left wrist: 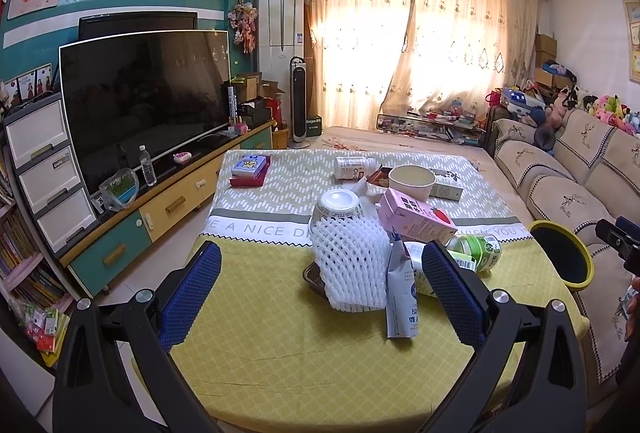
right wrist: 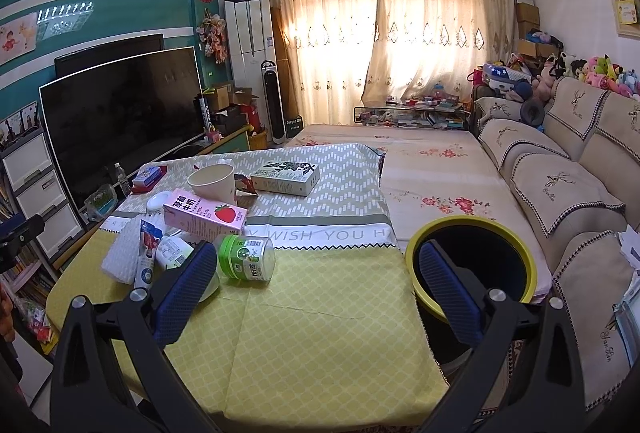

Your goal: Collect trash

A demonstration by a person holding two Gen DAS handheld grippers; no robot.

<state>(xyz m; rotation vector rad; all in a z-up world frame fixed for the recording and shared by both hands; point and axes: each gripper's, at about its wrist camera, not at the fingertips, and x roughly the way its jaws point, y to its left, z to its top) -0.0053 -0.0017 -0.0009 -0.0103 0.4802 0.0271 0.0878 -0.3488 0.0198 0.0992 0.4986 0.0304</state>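
Trash lies in a pile on the yellow tablecloth (left wrist: 280, 333): a white foam net sleeve (left wrist: 352, 265), a pink strawberry milk carton (left wrist: 416, 219), a blue-white pouch (left wrist: 402, 297), a green-lidded jar (left wrist: 478, 251), a paper cup (left wrist: 412, 181) and a white bottle (left wrist: 354, 165). My left gripper (left wrist: 320, 287) is open and empty, just before the foam sleeve. A bin with a yellow rim (right wrist: 472, 265) stands right of the table. My right gripper (right wrist: 320, 281) is open and empty, its left finger beside the jar (right wrist: 246, 259), its right finger in front of the bin. The pink carton (right wrist: 204, 217) also shows there.
A green-white carton (right wrist: 286, 175) lies farther back on the table. A small box (left wrist: 250, 169) sits at the far left corner. A TV (left wrist: 144, 97) on a low cabinet is to the left. A sofa (right wrist: 568, 193) runs along the right.
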